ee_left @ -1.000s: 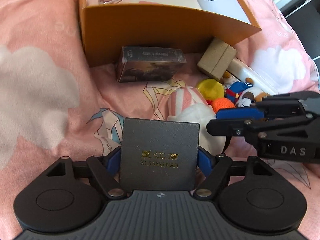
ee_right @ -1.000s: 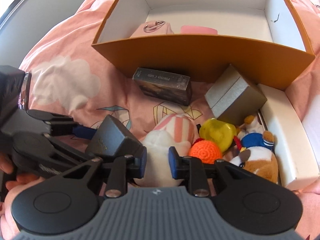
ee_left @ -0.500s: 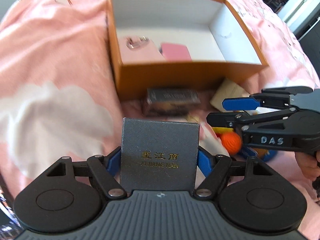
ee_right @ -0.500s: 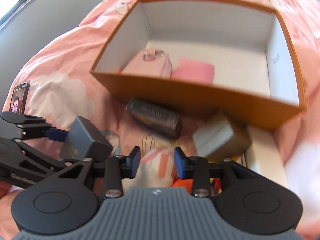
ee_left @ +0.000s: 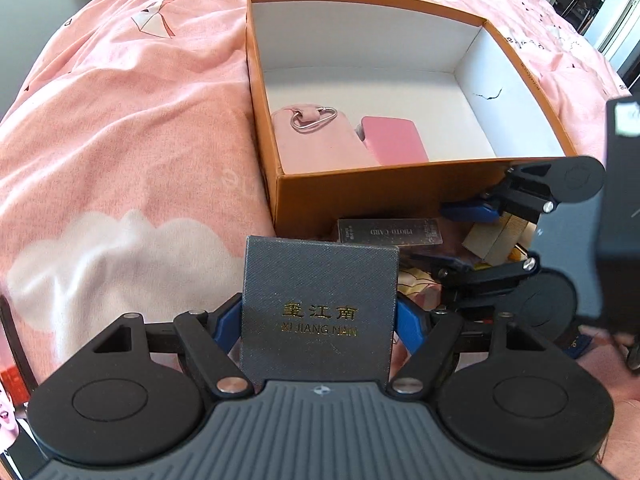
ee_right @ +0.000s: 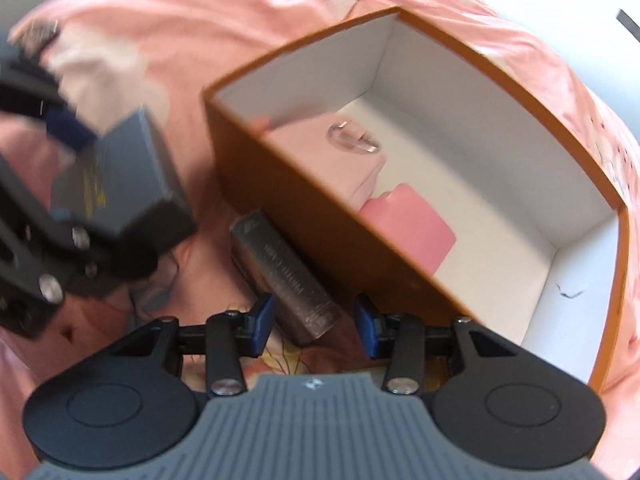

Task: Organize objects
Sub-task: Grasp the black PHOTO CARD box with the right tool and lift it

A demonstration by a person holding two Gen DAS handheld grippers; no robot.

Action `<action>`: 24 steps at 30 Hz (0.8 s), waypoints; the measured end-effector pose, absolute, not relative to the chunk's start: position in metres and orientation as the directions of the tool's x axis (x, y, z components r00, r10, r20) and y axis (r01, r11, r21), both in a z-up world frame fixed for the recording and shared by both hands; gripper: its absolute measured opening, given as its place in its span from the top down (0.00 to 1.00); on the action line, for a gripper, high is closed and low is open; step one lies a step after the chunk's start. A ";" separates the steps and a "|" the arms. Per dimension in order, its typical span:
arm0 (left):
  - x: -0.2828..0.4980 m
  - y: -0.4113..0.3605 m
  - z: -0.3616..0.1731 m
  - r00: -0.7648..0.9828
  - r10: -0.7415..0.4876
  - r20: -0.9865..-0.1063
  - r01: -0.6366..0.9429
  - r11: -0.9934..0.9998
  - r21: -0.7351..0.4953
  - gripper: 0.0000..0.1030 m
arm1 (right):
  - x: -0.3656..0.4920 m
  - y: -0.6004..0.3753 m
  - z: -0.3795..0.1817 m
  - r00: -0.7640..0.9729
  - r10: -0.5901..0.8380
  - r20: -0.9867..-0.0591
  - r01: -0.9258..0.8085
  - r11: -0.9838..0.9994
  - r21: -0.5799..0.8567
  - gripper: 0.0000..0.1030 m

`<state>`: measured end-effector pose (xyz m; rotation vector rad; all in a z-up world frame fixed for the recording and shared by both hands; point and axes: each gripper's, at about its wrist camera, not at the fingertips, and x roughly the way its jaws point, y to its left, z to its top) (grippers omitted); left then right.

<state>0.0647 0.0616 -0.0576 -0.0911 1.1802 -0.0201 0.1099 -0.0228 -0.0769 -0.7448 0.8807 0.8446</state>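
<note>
Pink bedspread [ee_left: 120, 152]; photo-card box [ee_left: 390, 232] against orange box [ee_left: 360, 196].

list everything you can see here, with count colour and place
orange box: 1, orange outside, white inside, open on the bedspread
pouch: 1, pale pink with metal clip, inside the box
pink case: 1, pink, inside the box beside the pouch
photo card box: 1, dark, against the box's outer wall
tan box: 1, beige, right of the photo card box
grey box: 1, dark grey, gold lettering, in the left gripper
bedspread: 1, pink
left gripper: shut on grey box
right gripper: open, empty
</note>
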 end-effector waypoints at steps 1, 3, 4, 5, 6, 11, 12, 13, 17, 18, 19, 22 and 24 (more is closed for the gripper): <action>0.065 0.062 -0.059 0.382 -0.060 -0.922 -0.031 0.997 -0.077 0.15 | 0.110 -0.021 -0.080 0.389 0.277 -0.879 -0.853 0.469 -0.229 0.55; 0.066 0.063 -0.061 0.381 -0.056 -0.923 -0.030 0.997 -0.073 0.15 | 0.111 -0.022 -0.084 0.394 0.261 -0.881 -0.848 0.474 -0.238 0.55; 0.067 0.064 -0.062 0.381 -0.054 -0.923 -0.032 0.997 -0.071 0.15 | 0.115 -0.023 -0.085 0.383 0.268 -0.884 -0.845 0.488 -0.218 0.55; 0.067 0.065 -0.062 0.382 -0.050 -0.923 -0.035 0.997 -0.069 0.15 | 0.119 -0.024 -0.085 0.373 0.275 -0.886 -0.842 0.502 -0.199 0.55; 0.066 0.066 -0.062 0.383 -0.047 -0.923 -0.039 0.997 -0.067 0.15 | 0.123 -0.026 -0.085 0.366 0.285 -0.886 -0.839 0.513 -0.182 0.55; 0.064 0.070 -0.058 0.389 -0.047 -0.920 -0.053 0.996 -0.074 0.15 | 0.131 -0.026 -0.087 0.316 0.342 -0.885 -0.849 0.519 -0.103 0.57; 0.063 0.071 -0.058 0.388 -0.044 -0.921 -0.058 0.996 -0.072 0.15 | 0.130 -0.025 -0.086 0.322 0.341 -0.883 -0.850 0.515 -0.111 0.58; 0.063 0.072 -0.058 0.387 -0.042 -0.921 -0.061 0.996 -0.071 0.15 | 0.129 -0.025 -0.085 0.325 0.347 -0.880 -0.853 0.509 -0.115 0.61; 0.064 0.073 -0.058 0.385 -0.042 -0.922 -0.070 0.995 -0.074 0.15 | 0.128 -0.026 -0.075 0.287 0.355 -0.890 -0.866 0.494 -0.082 0.64; 0.064 0.073 -0.058 0.385 -0.041 -0.922 -0.071 0.995 -0.074 0.15 | 0.127 -0.026 -0.074 0.282 0.352 -0.893 -0.869 0.488 -0.082 0.64; 0.064 0.073 -0.059 0.384 -0.040 -0.922 -0.071 0.995 -0.073 0.15 | 0.125 -0.026 -0.074 0.283 0.349 -0.893 -0.873 0.480 -0.089 0.64; 0.065 0.075 -0.061 0.378 -0.036 -0.925 -0.077 0.995 -0.070 0.15 | 0.119 -0.027 -0.075 0.280 0.341 -0.898 -0.891 0.441 -0.110 0.65; 0.066 0.076 -0.064 0.373 -0.032 -0.927 -0.084 0.994 -0.067 0.15 | 0.116 -0.027 -0.075 0.288 0.337 -0.896 -0.905 0.402 -0.139 0.65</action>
